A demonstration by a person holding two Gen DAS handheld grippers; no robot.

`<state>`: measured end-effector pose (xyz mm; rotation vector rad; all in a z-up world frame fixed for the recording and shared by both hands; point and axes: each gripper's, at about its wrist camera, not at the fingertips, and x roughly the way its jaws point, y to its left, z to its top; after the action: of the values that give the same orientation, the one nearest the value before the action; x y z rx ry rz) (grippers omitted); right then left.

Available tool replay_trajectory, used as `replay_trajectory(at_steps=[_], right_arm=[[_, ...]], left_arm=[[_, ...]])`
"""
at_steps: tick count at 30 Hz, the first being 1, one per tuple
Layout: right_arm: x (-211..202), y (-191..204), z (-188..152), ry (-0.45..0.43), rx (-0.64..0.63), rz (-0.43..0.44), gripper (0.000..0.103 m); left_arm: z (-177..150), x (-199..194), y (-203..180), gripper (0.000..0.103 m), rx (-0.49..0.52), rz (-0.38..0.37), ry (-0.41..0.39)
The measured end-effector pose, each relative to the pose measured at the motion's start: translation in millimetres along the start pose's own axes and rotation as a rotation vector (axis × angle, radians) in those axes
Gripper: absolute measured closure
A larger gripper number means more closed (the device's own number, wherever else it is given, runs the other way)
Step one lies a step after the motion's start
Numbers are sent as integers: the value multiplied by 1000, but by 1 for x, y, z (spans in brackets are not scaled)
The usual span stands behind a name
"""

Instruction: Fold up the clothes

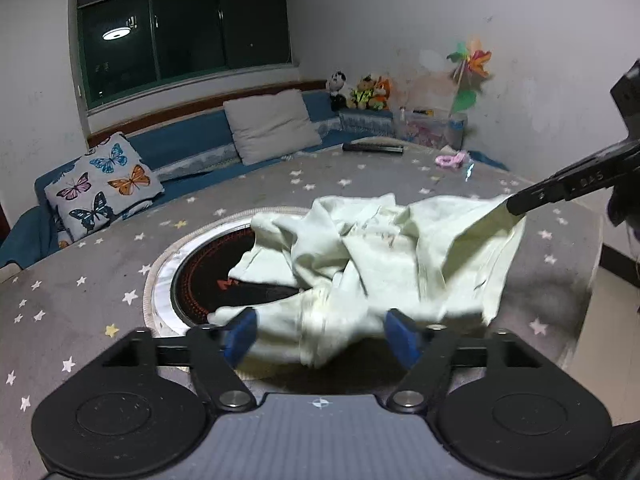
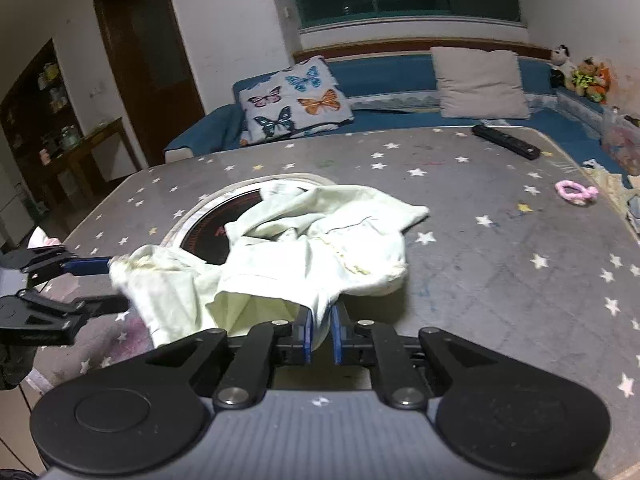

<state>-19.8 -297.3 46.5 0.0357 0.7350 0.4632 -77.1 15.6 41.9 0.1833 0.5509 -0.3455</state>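
Left wrist view: the crumpled pale-green cotton garment [image 1: 360, 256] lies bunched on the grey star-printed bench [image 1: 80, 280], partly over a round black inset cooktop [image 1: 200, 280]. The left tongs [image 1: 320, 334] stand wide apart around a near fold, gripping nothing. No fold looks made yet; spreading and folding all remain.

Right wrist view: the right tongs [image 2: 319, 334] are pinched closed on a near edge of the garment. No containers holding anything can be made out clearly.

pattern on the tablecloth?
Grey tablecloth scattered with small stars, mostly white and a few yellow. Shows best in the right wrist view.
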Motion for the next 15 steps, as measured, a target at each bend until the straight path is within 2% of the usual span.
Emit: replay_trajectory(at_steps=[2,3,8,15], right_arm=[[-3,-3,2,-10,-2,-15,91],[-4,-4,4,-16,-5,-24,91],[-4,-10,17,-50,-15,-49,89],[45,-24,32,-13,-21,-93,84]], left_arm=[[4,-7,5,3,-6,9,-27],[8,-9,6,0,-13,11,-45],[23,1,19,0,-91,22,-75],[28,59,41,2,-205,80,29]])
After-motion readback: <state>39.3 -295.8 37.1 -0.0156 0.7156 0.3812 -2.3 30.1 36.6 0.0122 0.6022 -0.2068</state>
